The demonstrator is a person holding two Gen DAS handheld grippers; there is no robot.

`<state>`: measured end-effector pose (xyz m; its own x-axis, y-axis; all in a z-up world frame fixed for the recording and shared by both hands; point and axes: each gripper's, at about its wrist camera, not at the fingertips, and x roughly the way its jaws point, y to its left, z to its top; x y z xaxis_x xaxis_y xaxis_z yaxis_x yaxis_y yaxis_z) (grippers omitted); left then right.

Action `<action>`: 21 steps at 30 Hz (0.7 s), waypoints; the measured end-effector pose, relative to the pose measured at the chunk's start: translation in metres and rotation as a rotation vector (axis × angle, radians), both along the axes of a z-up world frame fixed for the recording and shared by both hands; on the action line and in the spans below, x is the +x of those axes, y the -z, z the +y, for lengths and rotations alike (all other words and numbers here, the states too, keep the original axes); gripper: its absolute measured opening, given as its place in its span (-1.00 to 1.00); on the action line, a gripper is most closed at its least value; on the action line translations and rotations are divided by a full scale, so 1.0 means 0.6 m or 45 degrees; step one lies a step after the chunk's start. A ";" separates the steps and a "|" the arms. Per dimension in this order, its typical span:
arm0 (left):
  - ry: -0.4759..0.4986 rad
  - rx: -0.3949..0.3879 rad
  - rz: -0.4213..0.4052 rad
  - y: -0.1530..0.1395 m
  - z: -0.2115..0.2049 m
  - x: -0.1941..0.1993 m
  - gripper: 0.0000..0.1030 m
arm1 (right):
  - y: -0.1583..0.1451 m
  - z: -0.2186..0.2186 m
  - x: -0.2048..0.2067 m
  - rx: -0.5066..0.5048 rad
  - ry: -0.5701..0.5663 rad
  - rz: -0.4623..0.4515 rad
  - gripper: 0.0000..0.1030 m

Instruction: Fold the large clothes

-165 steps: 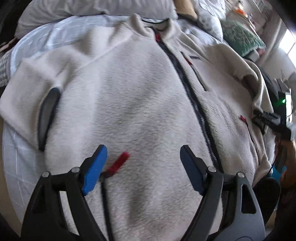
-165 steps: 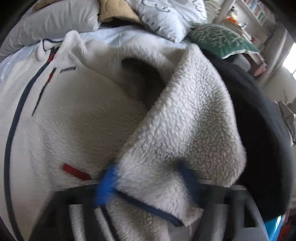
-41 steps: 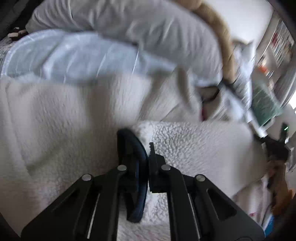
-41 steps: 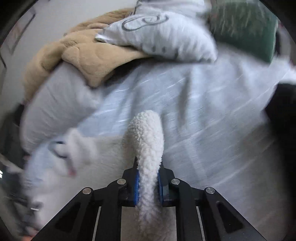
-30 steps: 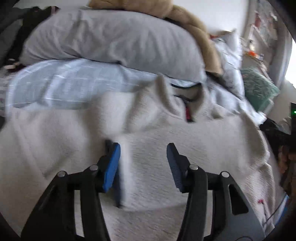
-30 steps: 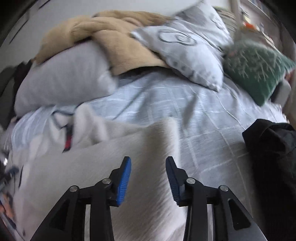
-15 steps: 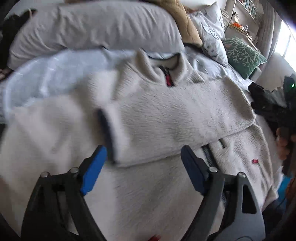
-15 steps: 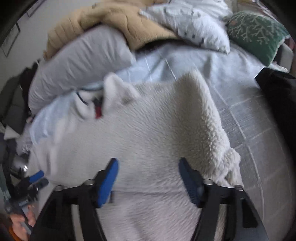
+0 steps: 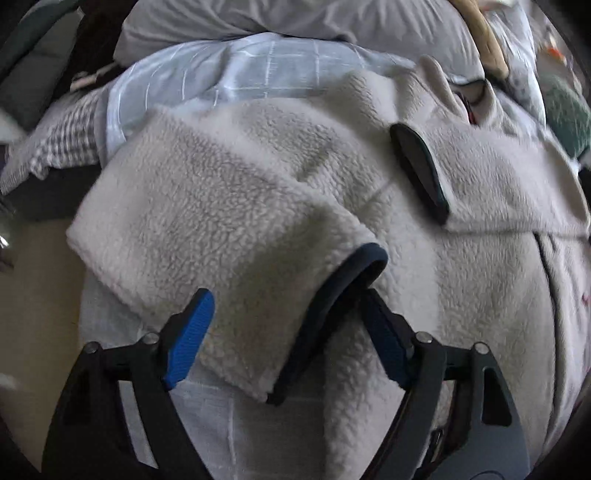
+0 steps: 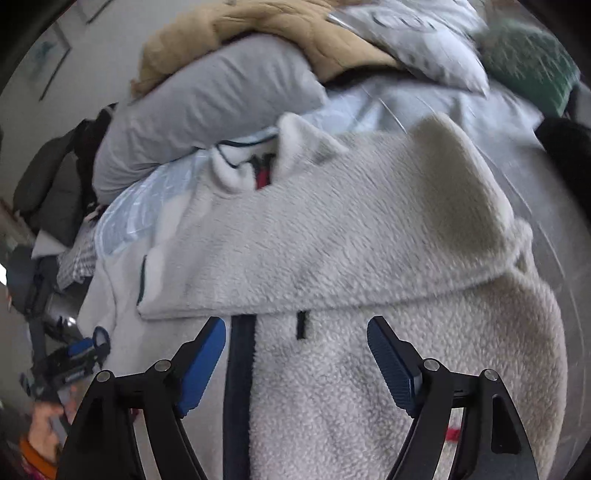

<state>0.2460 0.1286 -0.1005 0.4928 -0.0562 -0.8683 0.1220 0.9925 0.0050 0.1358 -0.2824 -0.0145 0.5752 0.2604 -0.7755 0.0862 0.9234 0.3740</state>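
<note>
A cream fleece jacket lies front up on the bed, also in the right wrist view. One sleeve is folded across its chest, its dark cuff lying on the body. The other sleeve lies out to the left, its navy-trimmed cuff between the open jaws of my left gripper, which holds nothing. My right gripper is open and empty over the jacket's lower front, beside the dark zipper.
A light blue checked sheet covers the bed. A grey pillow, a tan blanket, a white pillow and a green cushion are piled at the head. A black garment lies at the right. The bed's edge and floor are left.
Both grippers let go of the sleeve they laid across the chest and opened. My left gripper has swung left to the other sleeve's cuff. My right gripper drew back over the lower front.
</note>
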 end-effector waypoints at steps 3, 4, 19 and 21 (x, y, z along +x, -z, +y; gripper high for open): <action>-0.039 -0.090 0.028 -0.004 0.018 0.011 -0.85 | 0.014 -0.005 0.006 0.061 0.008 0.023 0.57; -0.090 -0.130 -0.006 -0.020 0.033 0.013 -0.85 | 0.020 -0.008 0.004 0.056 0.019 0.035 0.57; -0.217 -0.588 -0.435 -0.376 0.096 0.032 -0.87 | 0.038 -0.043 0.004 0.174 0.100 0.061 0.57; -0.182 -0.655 -0.440 -0.393 0.068 0.038 -0.87 | 0.037 -0.040 0.005 0.158 0.096 0.059 0.57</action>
